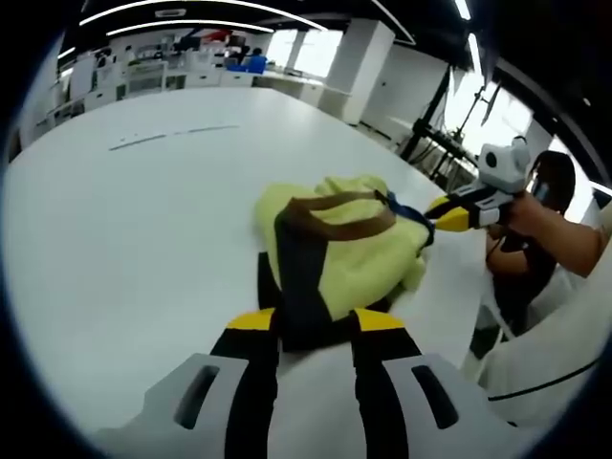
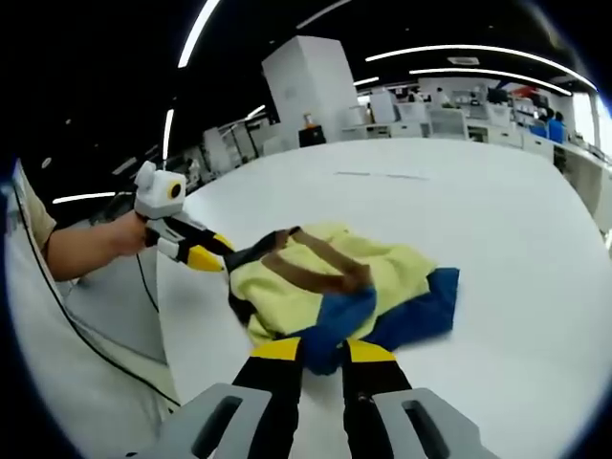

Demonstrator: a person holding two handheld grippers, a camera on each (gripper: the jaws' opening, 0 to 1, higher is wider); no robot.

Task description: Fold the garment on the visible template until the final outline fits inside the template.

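The left hand-held gripper (image 1: pixel 316 328), with yellow-tipped black jaws rising from the bottom of the left gripper view, has its jaws set a narrow gap apart, and the dark edge of the garment sits between the tips; the cloth covers the pads, so how firmly it is pinched is hard to make out. In the right gripper view the same tool comes in from the left, gripped in a person's hand (image 2: pixel 122 232), its yellow tip touching the dark edge of the cloth.

The right hand-held gripper (image 2: pixel 322 353) likewise has its jaws narrow, closed on the blue edge of the cloth. In the left gripper view it enters from the right, its tip meeting a blue strip at the garment's far side, with the person's hand (image 1: pixel 525 212) behind it.

The crumpled pale-yellow garment with a blue and dark navy lining and a brown band (image 1: pixel 337 251) (image 2: pixel 330 282) lies bunched in a heap on the broad white table (image 1: pixel 124 220) (image 2: pixel 516 229), between the two tools and near the table's edge. Its outline is irregular, with folds hiding most of its shape.

Two thin dark marks (image 1: pixel 167 137) show on the table well beyond the garment; what they are is too small to tell.
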